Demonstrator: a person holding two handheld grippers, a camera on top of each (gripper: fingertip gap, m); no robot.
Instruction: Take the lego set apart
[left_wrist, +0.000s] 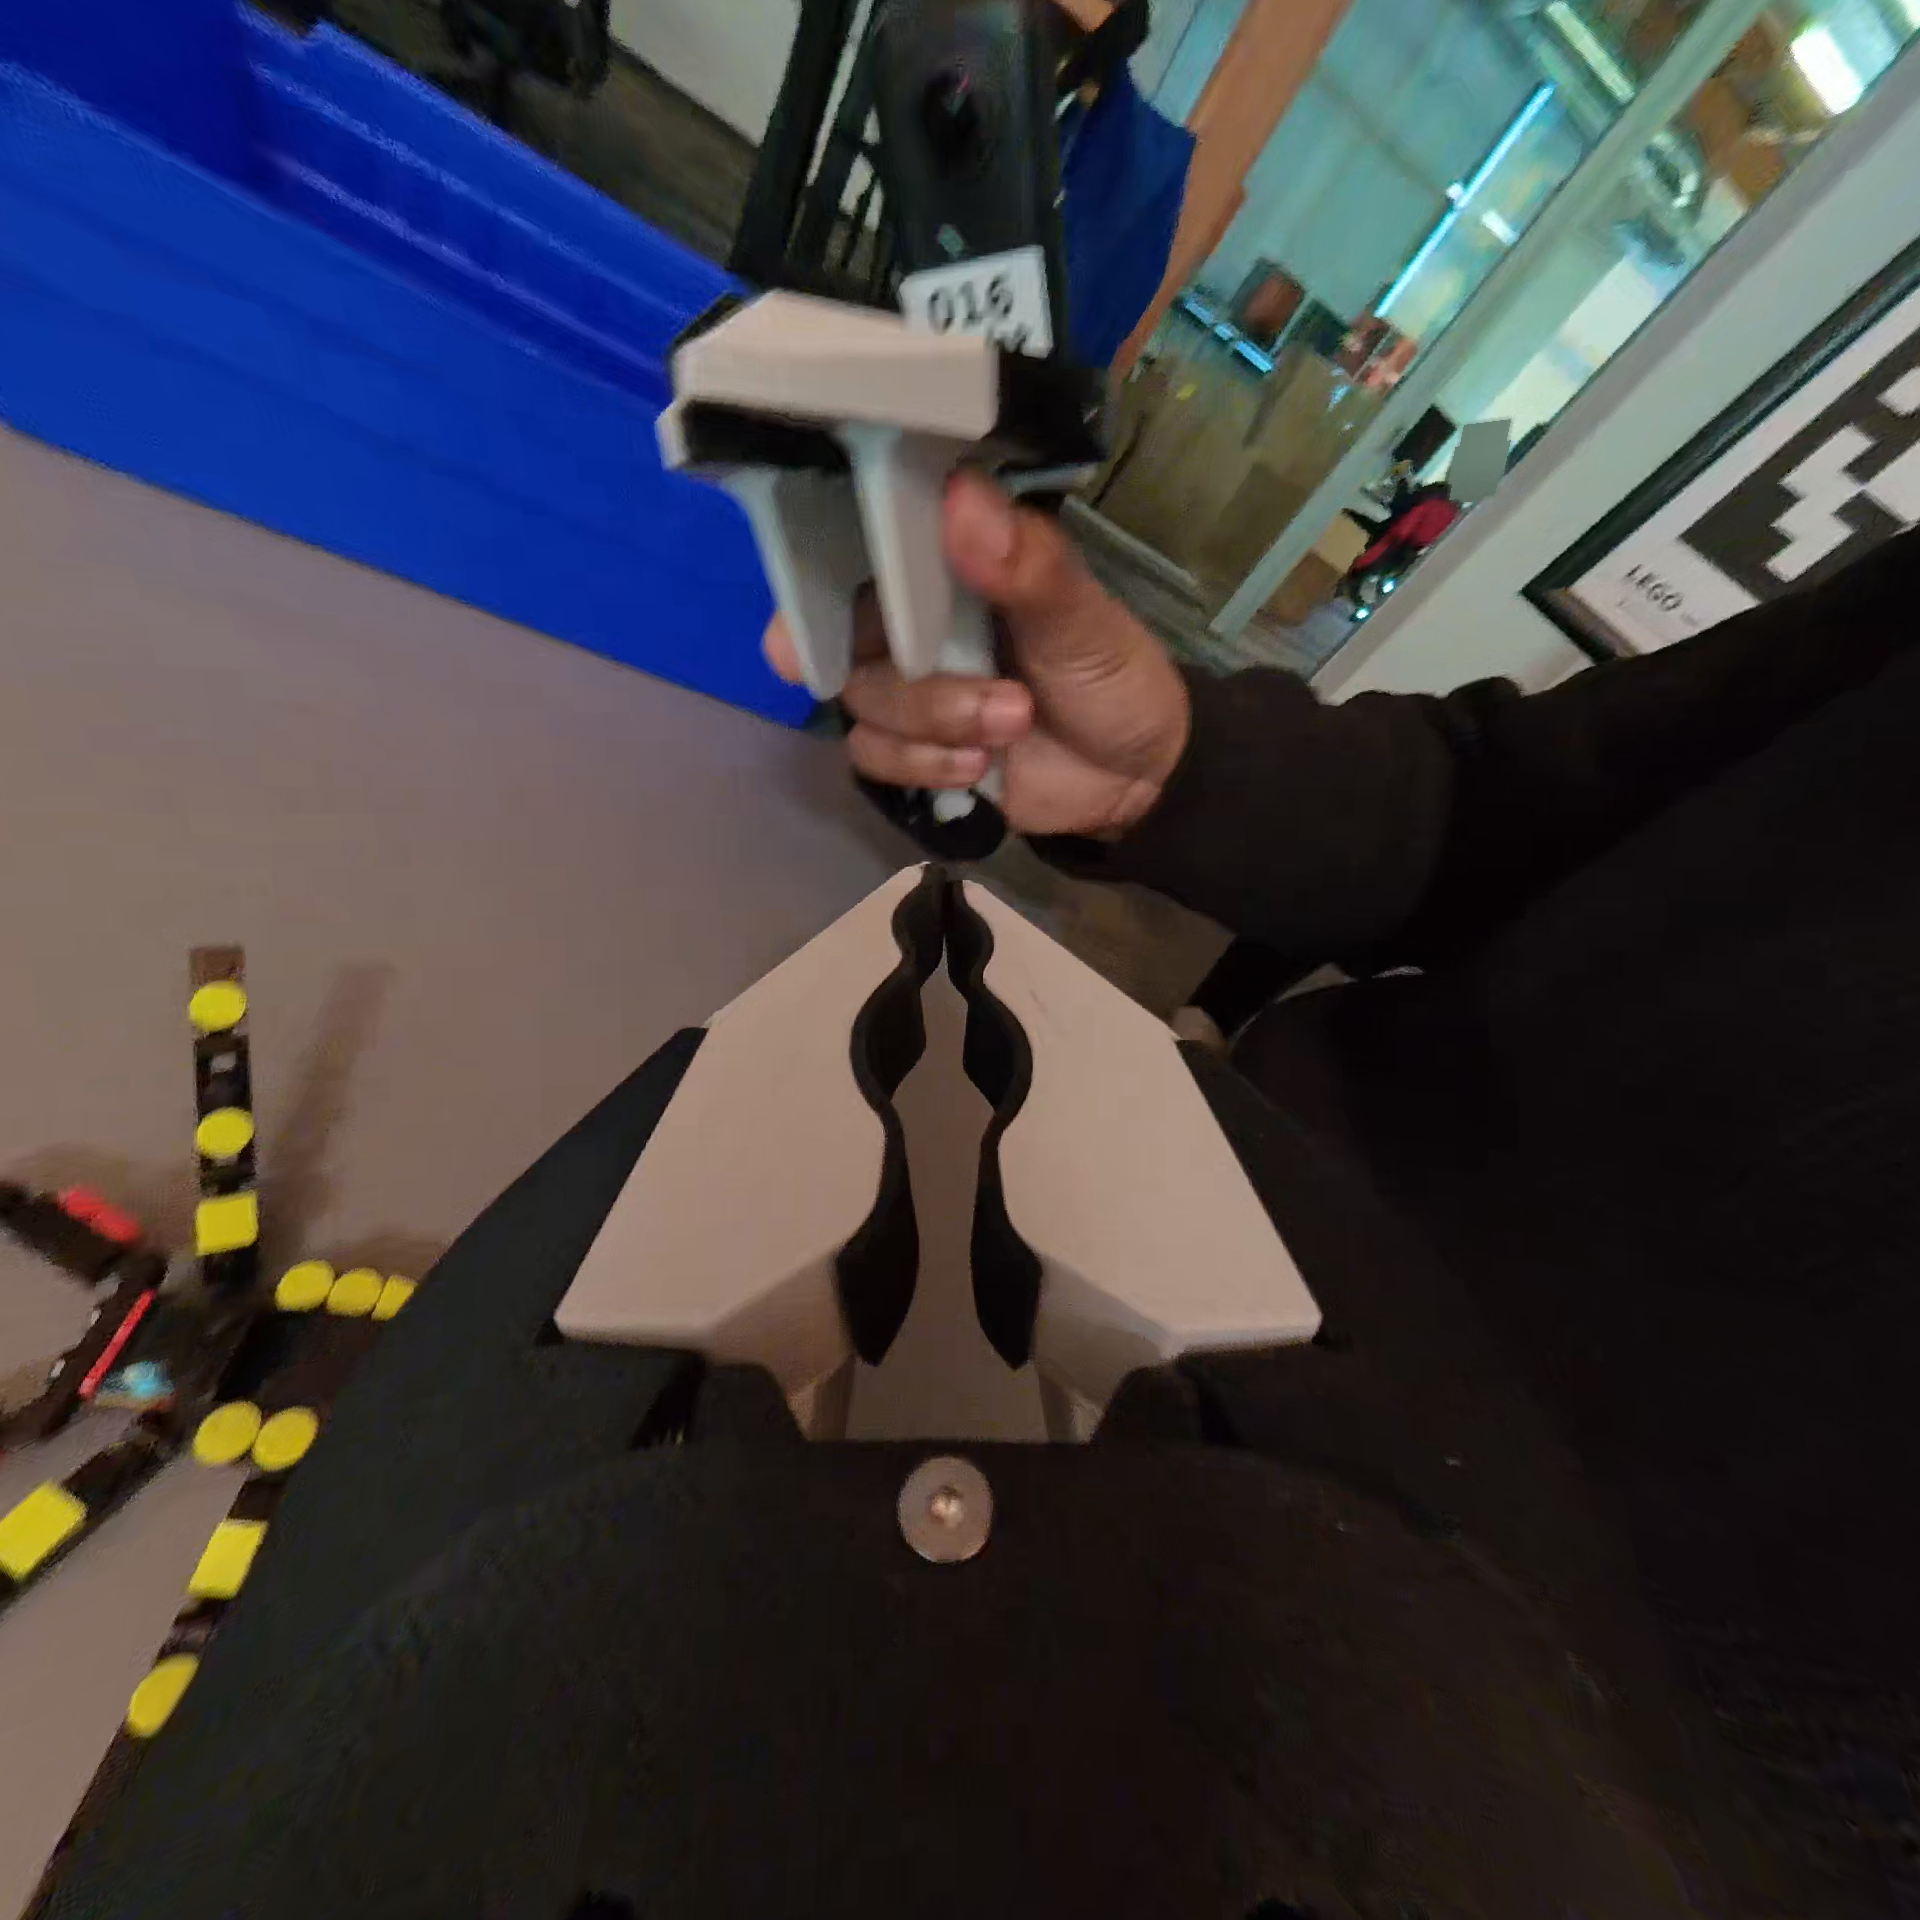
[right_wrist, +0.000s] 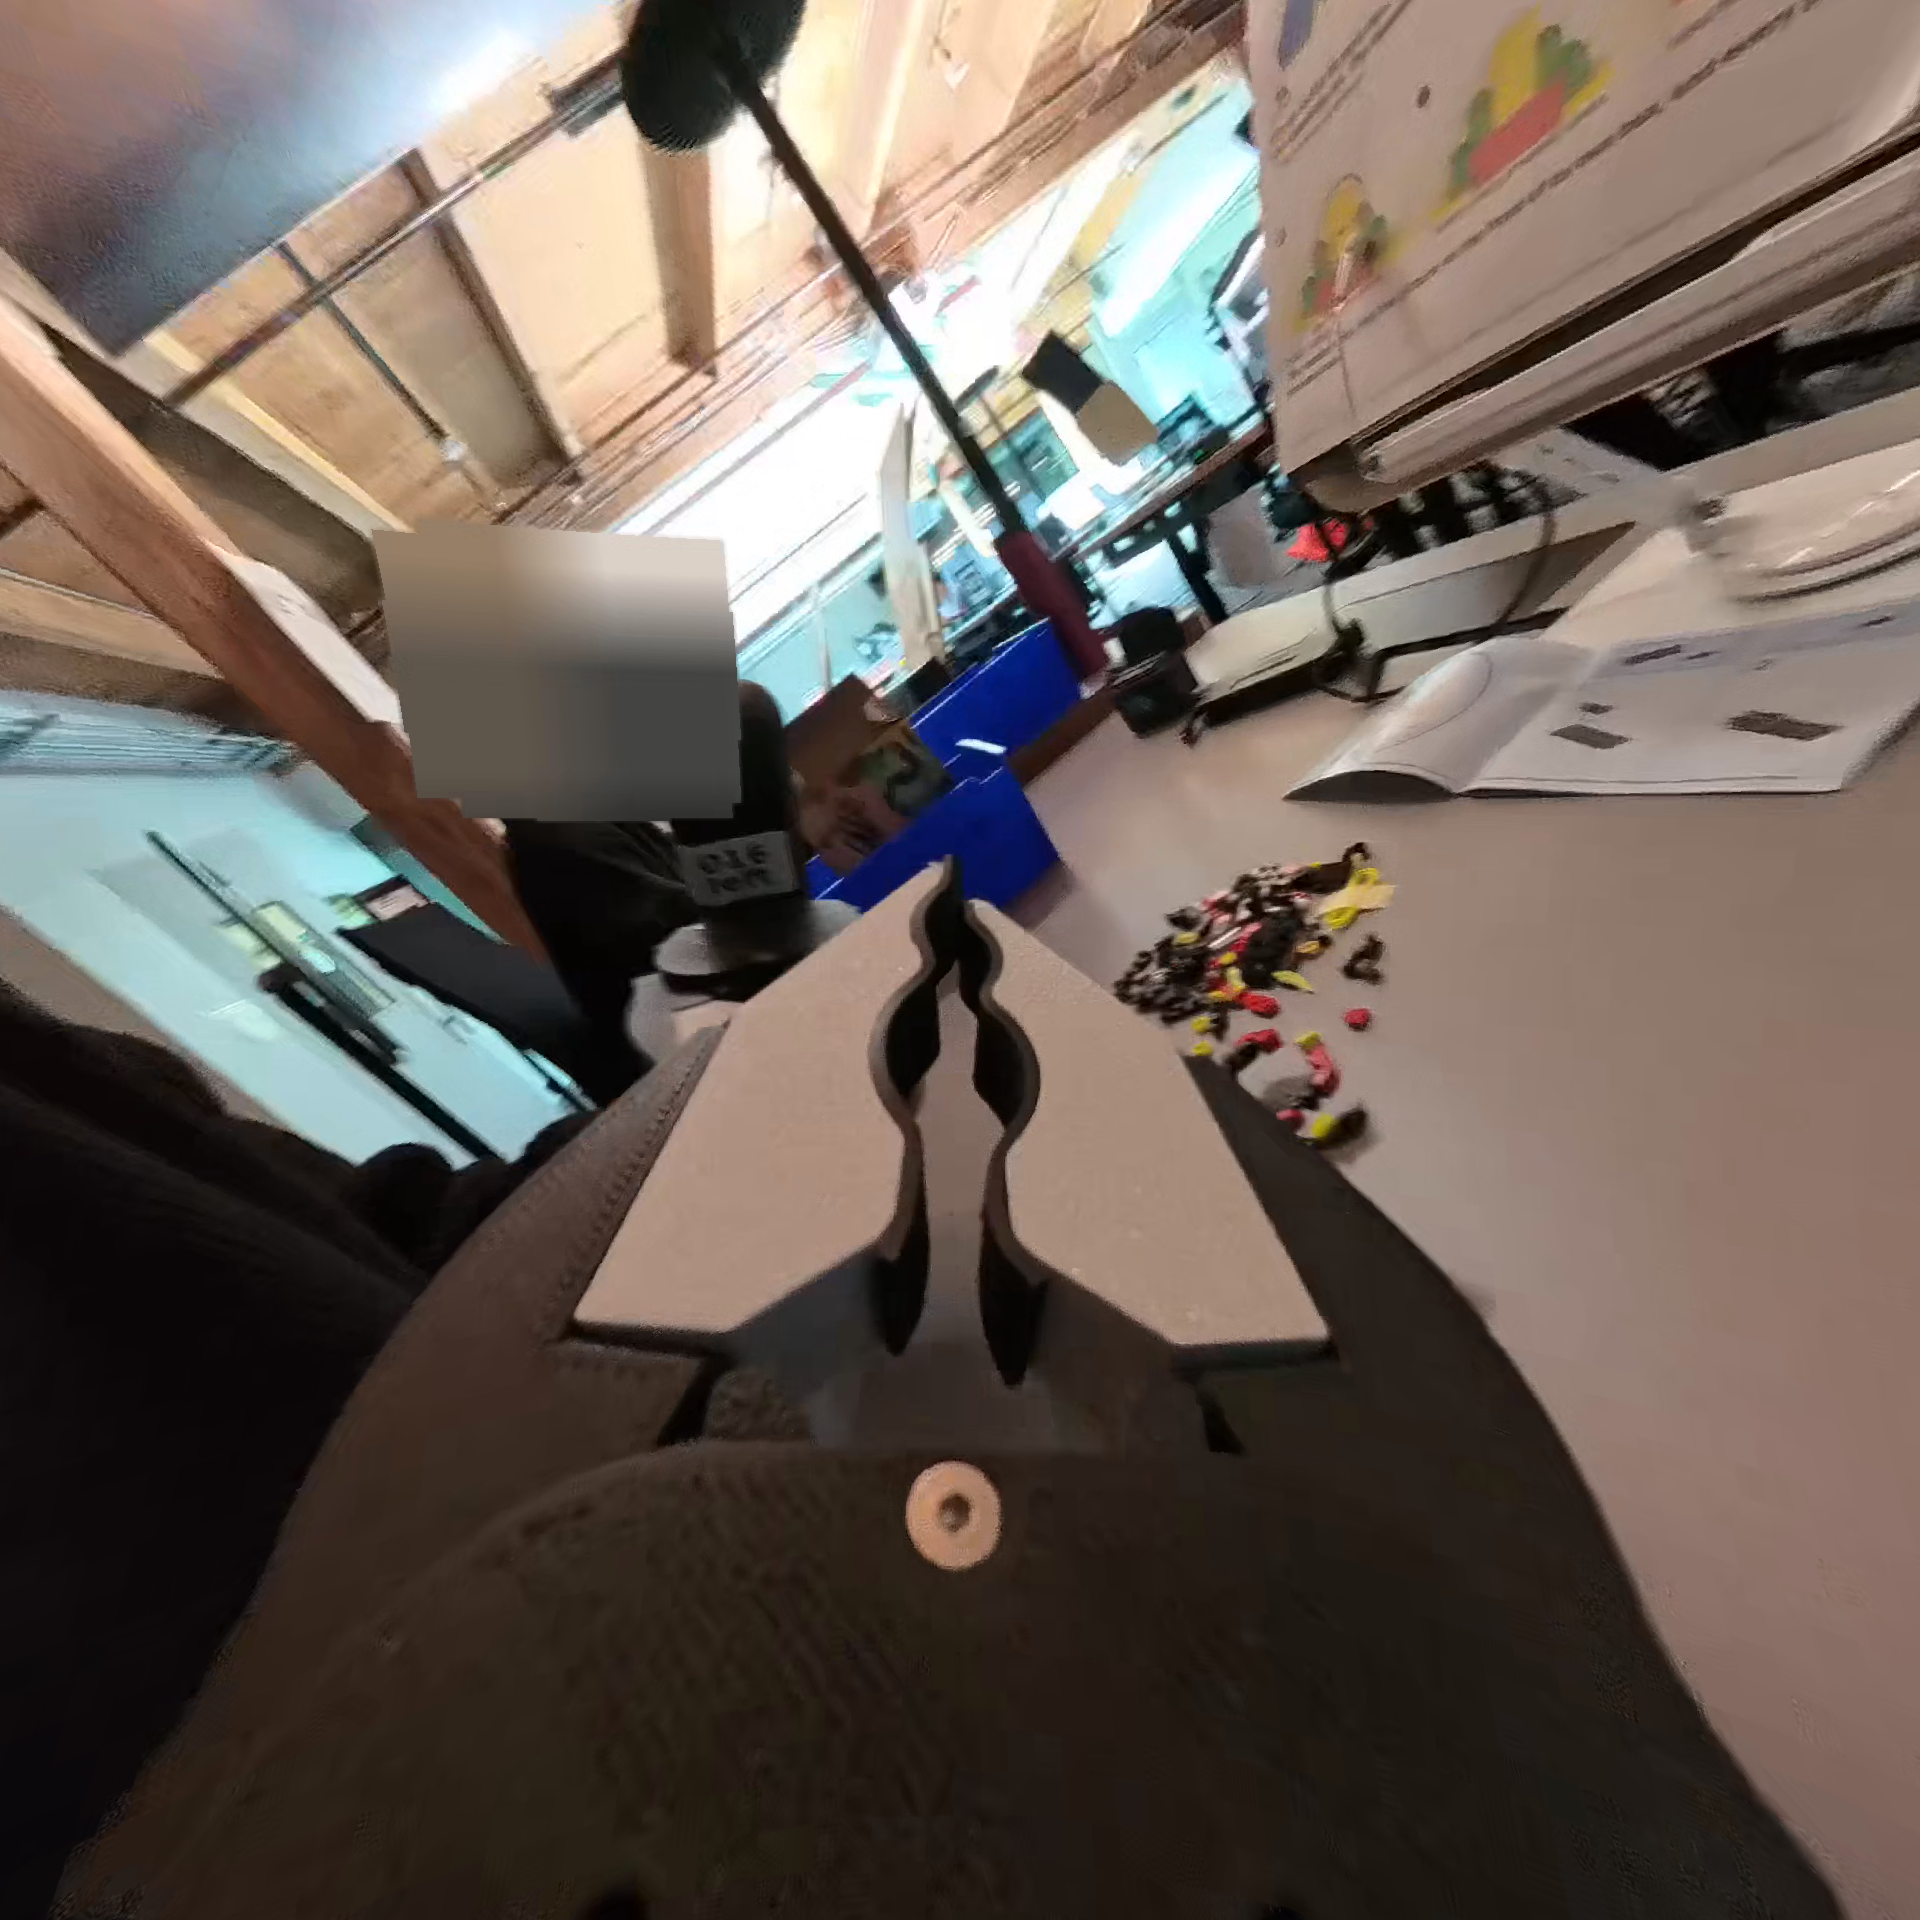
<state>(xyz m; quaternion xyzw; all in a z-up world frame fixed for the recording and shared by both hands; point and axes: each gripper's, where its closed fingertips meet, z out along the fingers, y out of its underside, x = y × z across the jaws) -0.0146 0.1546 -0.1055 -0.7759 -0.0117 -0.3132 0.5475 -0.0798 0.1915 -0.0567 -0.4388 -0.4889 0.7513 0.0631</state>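
Observation:
The lego set (left_wrist: 223, 1299) is a black build with yellow round and square tiles and some red parts. It lies on the grey table (left_wrist: 468, 831) at the lower left of the left wrist view, partly hidden by my gripper's body. My left gripper (left_wrist: 940, 883) is shut with nothing between the pads, raised to the right of the set. A hand holds the right gripper's handle (left_wrist: 904, 582) just beyond it. My right gripper (right_wrist: 951, 883) is shut and empty, held in the air. A pile of loose black, yellow and red lego pieces (right_wrist: 1257, 956) lies on the table to its right.
A blue bin (left_wrist: 364, 343) stands at the back of the table; blue bins (right_wrist: 966, 821) also show in the right wrist view. An open booklet (right_wrist: 1610, 717) lies far right, with boxes and cables behind. A person in black sits beside the table. The left gripper's tips are roughly 9 cm from the right gripper's.

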